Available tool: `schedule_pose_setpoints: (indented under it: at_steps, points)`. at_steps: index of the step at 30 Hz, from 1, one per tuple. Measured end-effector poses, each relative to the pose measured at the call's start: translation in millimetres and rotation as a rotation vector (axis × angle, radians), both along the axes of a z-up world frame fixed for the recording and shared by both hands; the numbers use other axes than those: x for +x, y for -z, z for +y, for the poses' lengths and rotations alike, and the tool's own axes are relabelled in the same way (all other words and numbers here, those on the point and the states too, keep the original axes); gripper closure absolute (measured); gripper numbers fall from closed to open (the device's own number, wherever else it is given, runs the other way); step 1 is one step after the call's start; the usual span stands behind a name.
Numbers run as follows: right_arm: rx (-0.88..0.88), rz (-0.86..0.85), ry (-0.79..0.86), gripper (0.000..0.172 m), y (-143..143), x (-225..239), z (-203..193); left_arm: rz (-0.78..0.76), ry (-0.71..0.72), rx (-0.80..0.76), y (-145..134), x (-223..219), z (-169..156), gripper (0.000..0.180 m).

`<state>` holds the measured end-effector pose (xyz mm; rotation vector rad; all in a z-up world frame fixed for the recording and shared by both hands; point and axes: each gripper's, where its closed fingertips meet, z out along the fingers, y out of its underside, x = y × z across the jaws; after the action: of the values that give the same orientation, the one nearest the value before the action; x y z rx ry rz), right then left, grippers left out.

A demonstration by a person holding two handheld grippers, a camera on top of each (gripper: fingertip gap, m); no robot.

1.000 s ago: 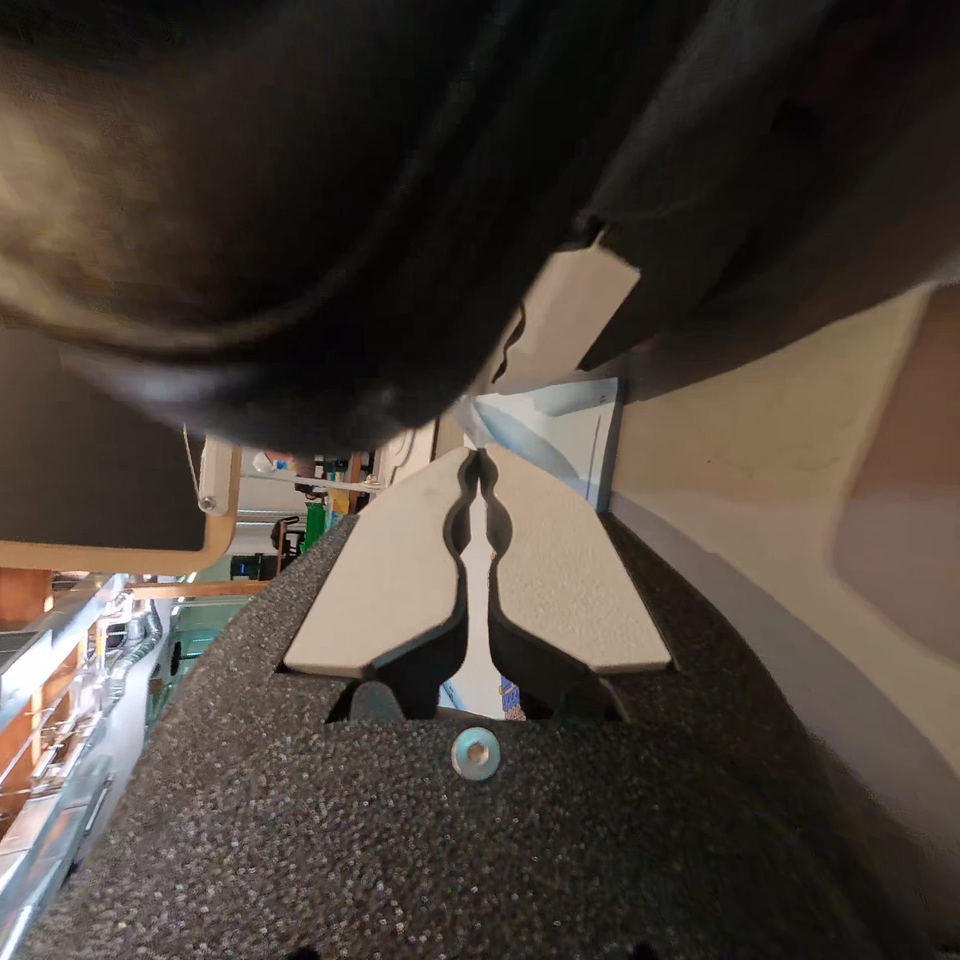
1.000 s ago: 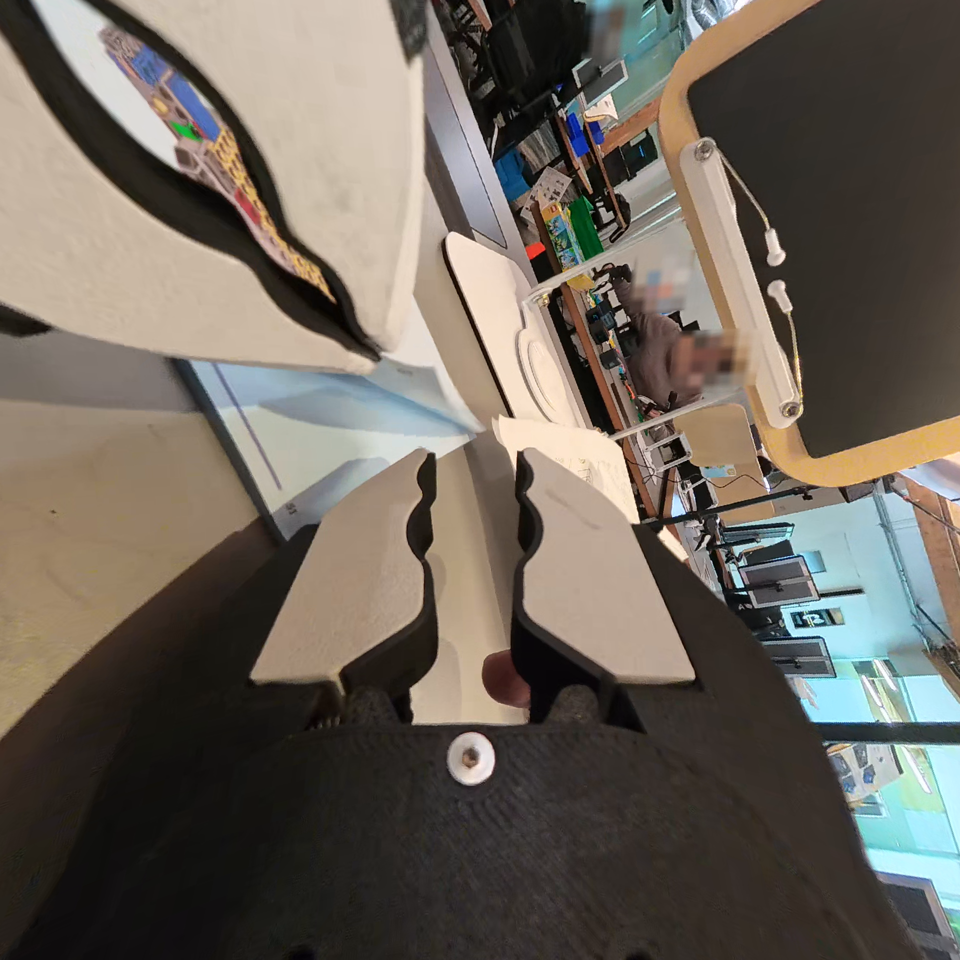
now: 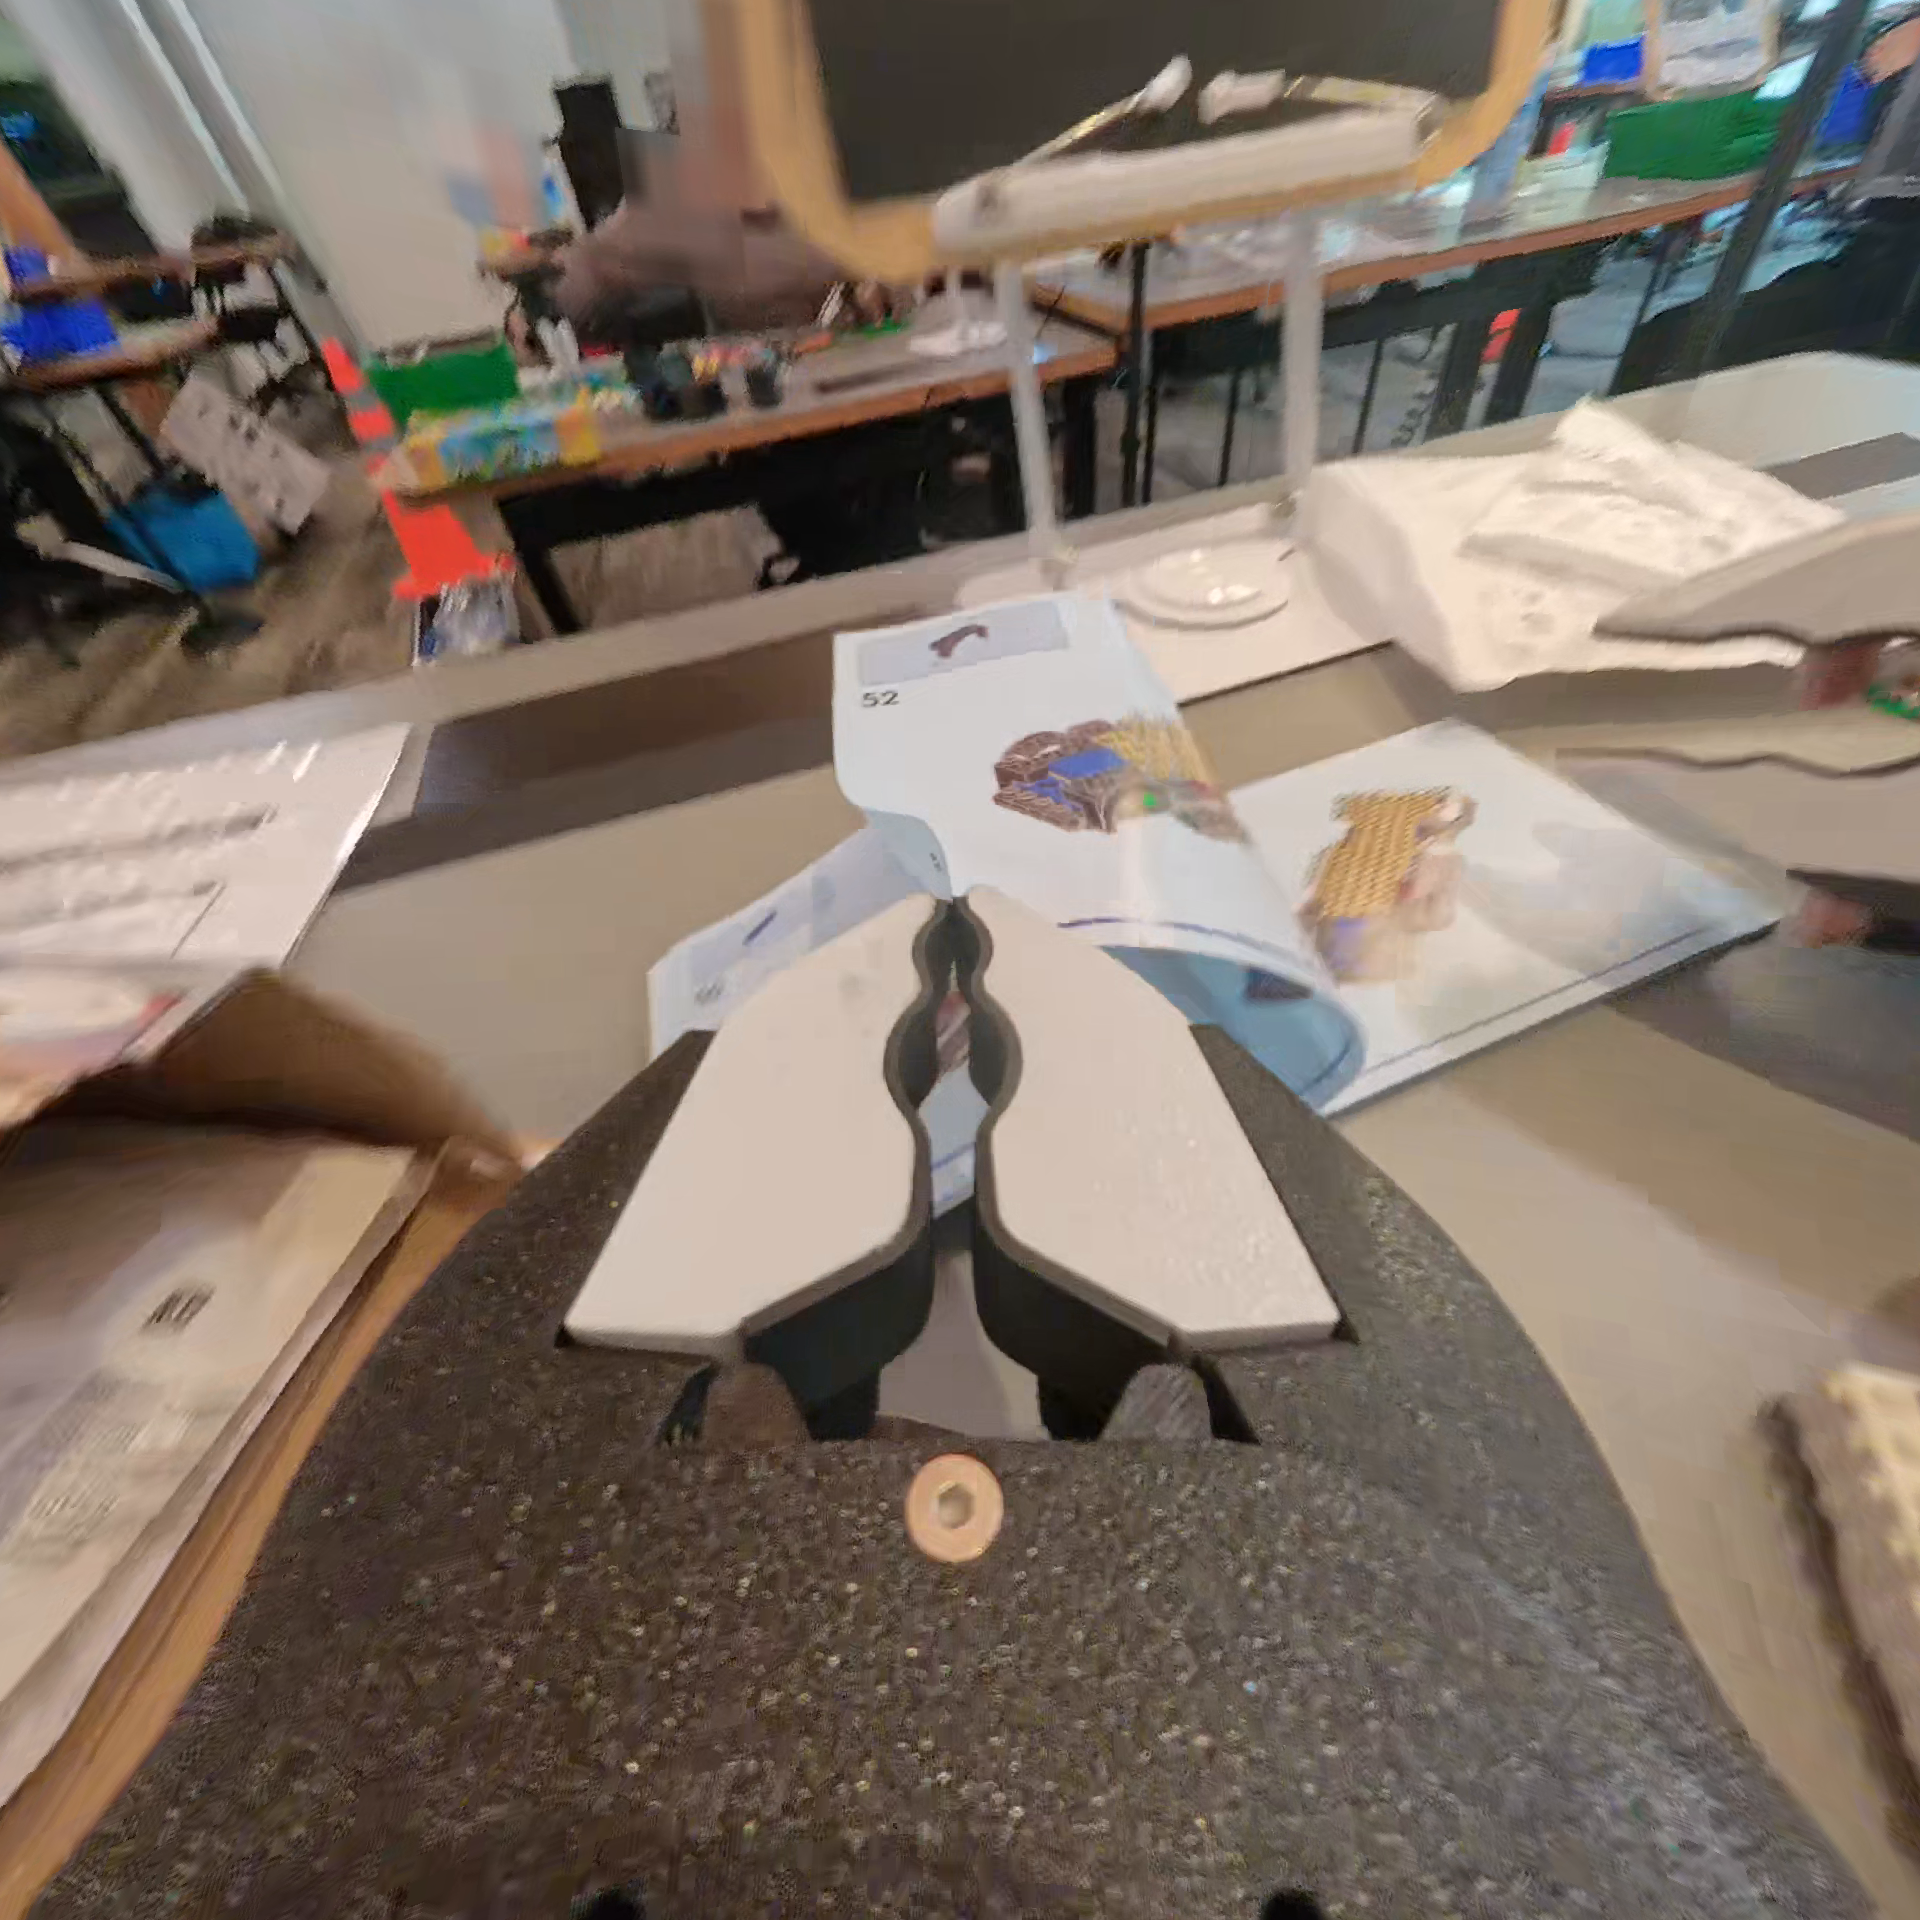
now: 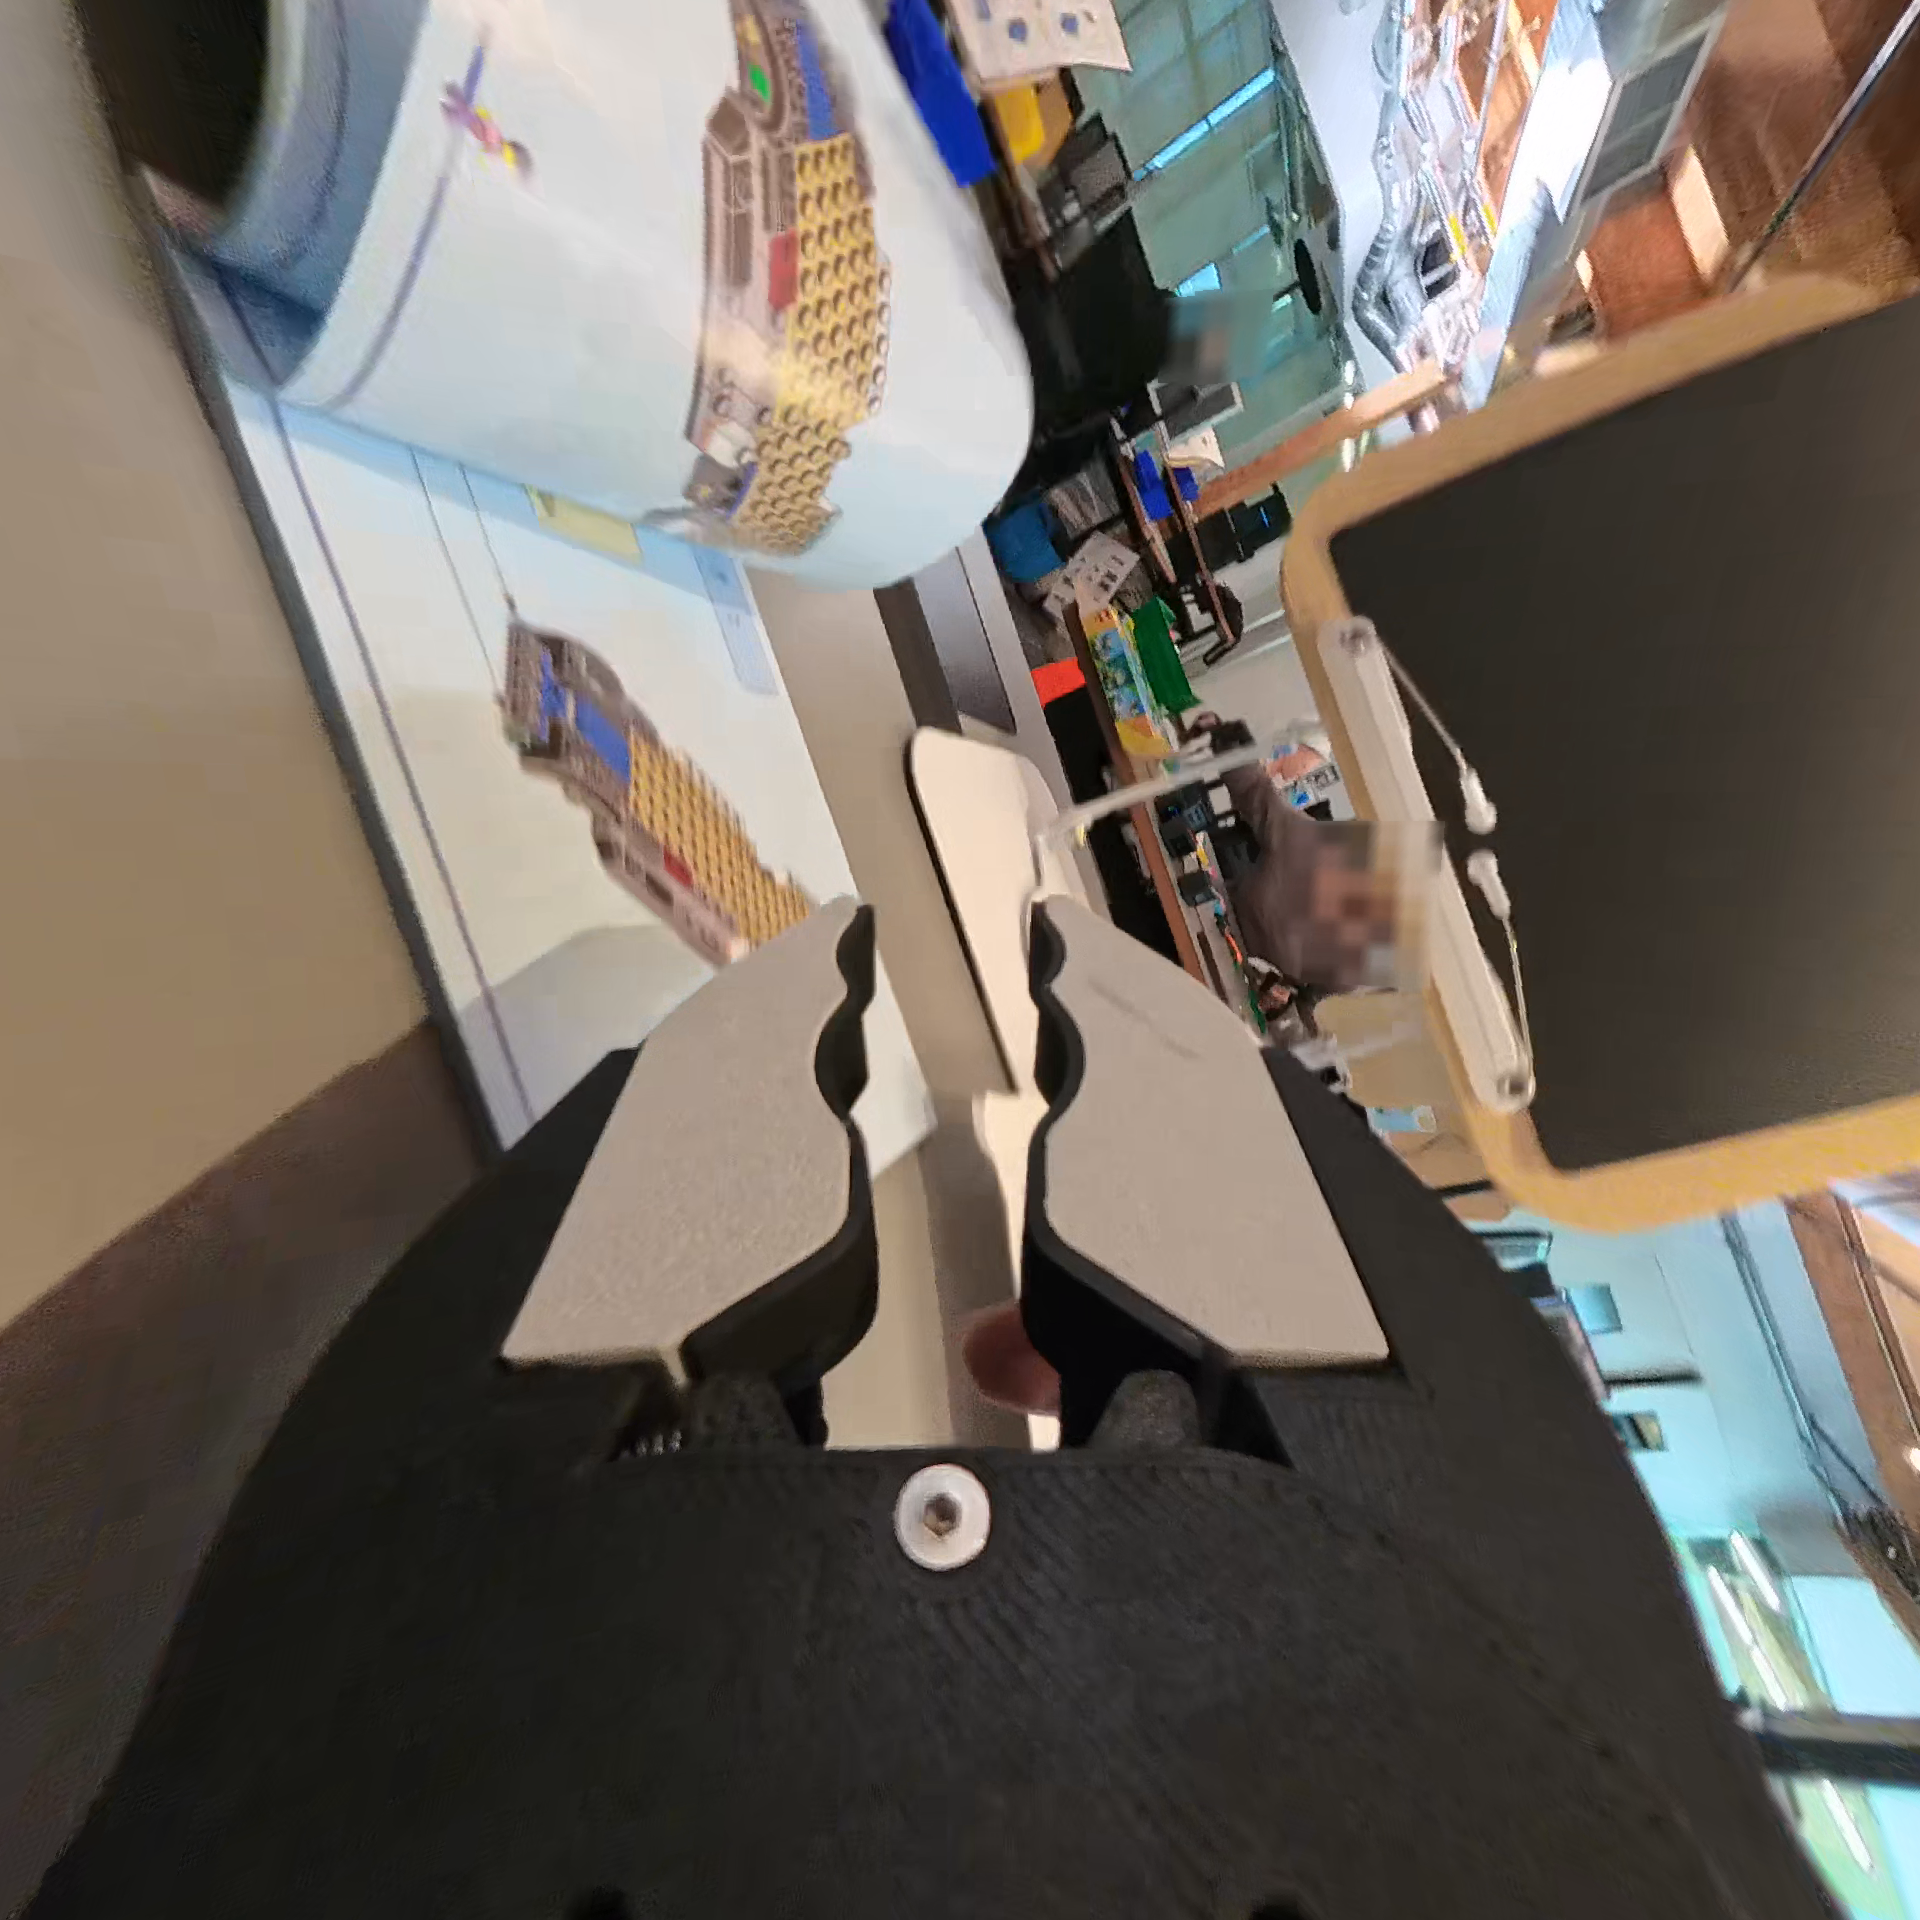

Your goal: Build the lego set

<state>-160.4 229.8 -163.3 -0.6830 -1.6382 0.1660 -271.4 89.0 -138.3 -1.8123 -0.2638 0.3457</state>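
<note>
1. Pinching a thin page at its lower corner, my left gripper has its tips pressed together. The page stands up and curls away from the tips.
2. The page belongs to an open picture booklet, which lies flat on the beige table just ahead of that gripper.
3. My right gripper is spread, with nothing between its pads. It hangs near the booklet's far edge, beside the curled page.
4. Left of the booklet lie loose white sheets and a brown cardboard flap. Bare table shows between them and the booklet.
5. Beyond the booklet stand a white stand base and a crumpled plastic bag. A dark board with a wooden frame hangs above the stand.
</note>
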Motion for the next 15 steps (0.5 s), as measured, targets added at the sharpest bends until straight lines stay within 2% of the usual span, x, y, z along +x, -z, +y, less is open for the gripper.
schedule_pose_setpoints:
  at_steps: [4, 9, 15]
  points:
    - [0.078, -0.145, -0.044, 0.143, 8, -39, -17, -0.032, -0.055, -0.105, 20, -18, -31, 0.18]
    - [0.124, -0.225, -0.098, 0.143, 20, -73, -35, -0.053, -0.025, -0.213, 35, -19, -45, 0.175]
    - [0.122, -0.238, -0.097, 0.143, 19, -83, -45, 0.078, -0.074, -0.393, 40, -36, -70, 0.158]
